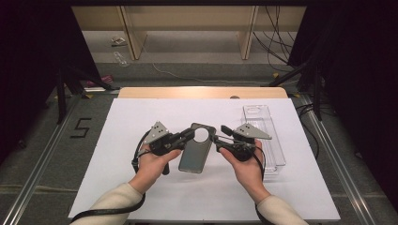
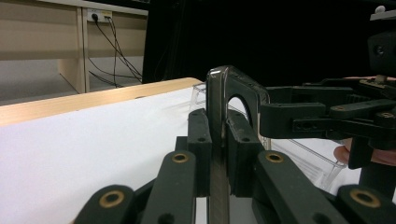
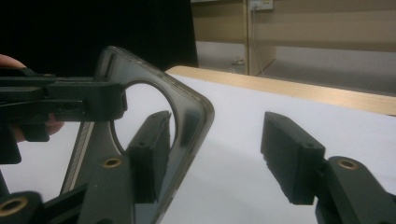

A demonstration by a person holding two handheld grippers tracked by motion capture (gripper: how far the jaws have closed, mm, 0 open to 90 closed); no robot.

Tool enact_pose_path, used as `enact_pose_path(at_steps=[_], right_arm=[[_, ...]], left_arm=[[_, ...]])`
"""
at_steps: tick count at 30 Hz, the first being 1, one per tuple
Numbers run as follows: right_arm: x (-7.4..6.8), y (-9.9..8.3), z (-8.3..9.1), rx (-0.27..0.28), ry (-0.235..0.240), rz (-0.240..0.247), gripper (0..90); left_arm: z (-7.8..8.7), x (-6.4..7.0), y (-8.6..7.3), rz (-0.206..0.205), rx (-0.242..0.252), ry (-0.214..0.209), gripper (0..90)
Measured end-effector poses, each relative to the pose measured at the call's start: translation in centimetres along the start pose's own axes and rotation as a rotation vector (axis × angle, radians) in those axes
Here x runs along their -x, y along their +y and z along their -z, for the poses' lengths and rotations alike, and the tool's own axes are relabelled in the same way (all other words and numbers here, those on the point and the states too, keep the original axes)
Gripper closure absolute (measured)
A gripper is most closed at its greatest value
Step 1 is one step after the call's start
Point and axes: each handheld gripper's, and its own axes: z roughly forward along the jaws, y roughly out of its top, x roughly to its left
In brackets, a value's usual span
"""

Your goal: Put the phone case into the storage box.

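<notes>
A dark, see-through phone case (image 1: pixel 195 154) with a round camera hole is held above the white sheet, between both hands. My left gripper (image 1: pixel 190 133) is shut on the case's upper left edge; in the left gripper view its pads (image 2: pixel 199 140) pinch the case (image 2: pixel 218 93) edge-on. My right gripper (image 1: pixel 219 138) is open at the case's upper right corner. In the right gripper view the case's corner (image 3: pixel 189 116) lies against the left pad (image 3: pixel 149 156), with a wide gap to the other pad (image 3: pixel 289 158).
A clear plastic tray (image 1: pixel 265 136) lies on the white sheet (image 1: pixel 141 187) to the right of my right hand, also seen as a tray (image 2: pixel 308 156) behind the jaws. The wooden table edge (image 1: pixel 202 92) runs along the back. Cables and shelving stand beyond.
</notes>
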Motion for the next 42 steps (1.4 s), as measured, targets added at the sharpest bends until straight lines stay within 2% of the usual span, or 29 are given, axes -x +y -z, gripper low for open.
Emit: enact_pose_path(at_steps=[16,25,42], right_arm=[[-0.24,-0.11,0.05,-0.007,0.013,-0.029,66.5],[-0.35,-0.09,0.12,-0.009,0.02,-0.029,77.2],[-0.49,0.35,0.55,-0.019,-0.014,-0.06,82.6]], left_arm=[[-0.07,0.01,-0.04,0.003,0.005,-0.005,81.3],[-0.14,0.08,-0.09,0.002,0.005,-0.008,81.3],[-0.34,0.4,-0.28,-0.01,0.003,-0.016,81.1]])
